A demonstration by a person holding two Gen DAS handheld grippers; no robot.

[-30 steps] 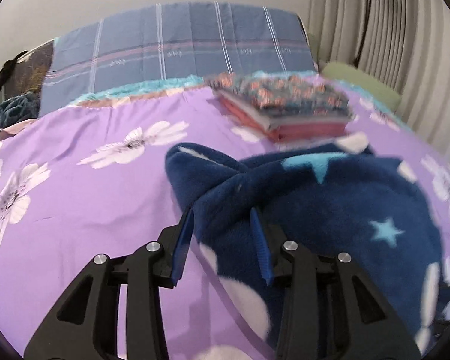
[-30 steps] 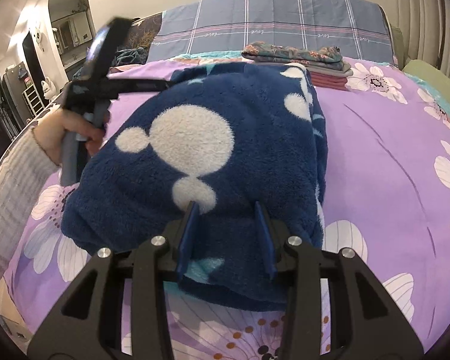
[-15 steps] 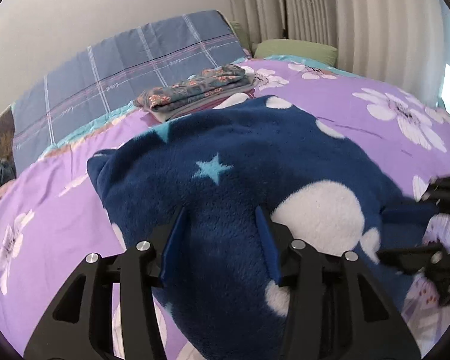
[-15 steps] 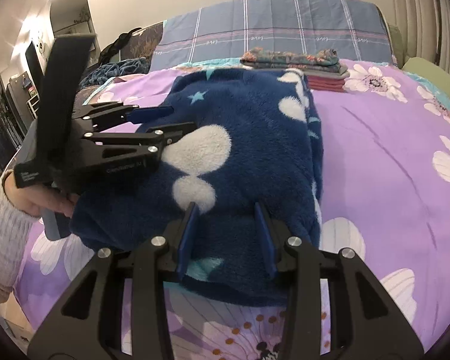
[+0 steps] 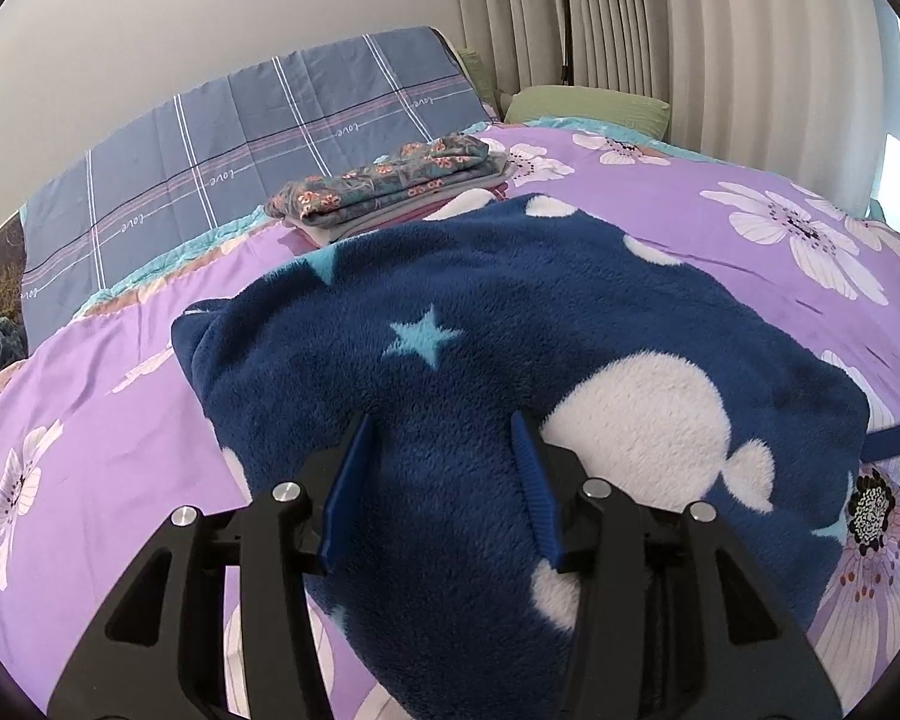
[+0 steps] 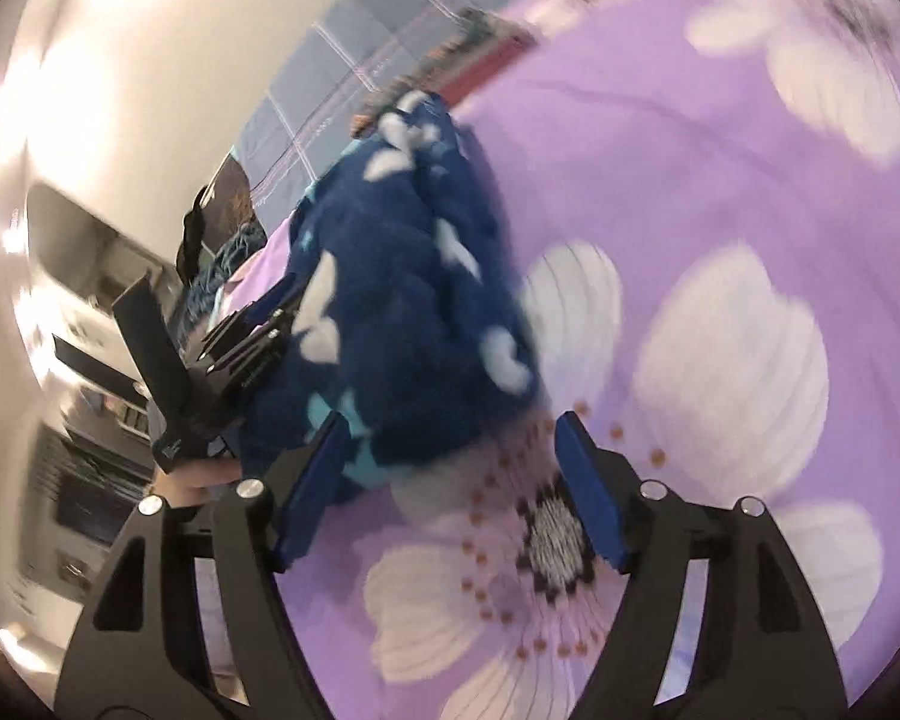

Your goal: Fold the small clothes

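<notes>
Two grippers: left gripper (image 5: 438, 480) pinching navy fleece garment (image 5: 510, 312); right gripper (image 6: 450, 480) jaws just opened, spread, nothing between. I smooth fold before releasing left.

A fleece garment (image 5: 510, 372) lies folded on a bed (image 5: 120, 420), spread across the middle of the bedspread. Behind it, toward the head of the bed, sits a stack of folded clothes (image 5: 390, 186), just beyond the garment's far edge. Behind the stack a pillow (image 5: 240, 138) leans against the wall. Another pillow (image 5: 588, 105) lies to the right of it, in front of the curtains (image 5: 690, 30). The left tongs (image 5: 444, 480) reach over the garment's near edge, with fleece between their jaws. The right tongs (image 6: 450, 480) are at the garment's right-hand corner, above the bedspread, their jaws having just been opening, with only that corner's edge between them.
</notes>
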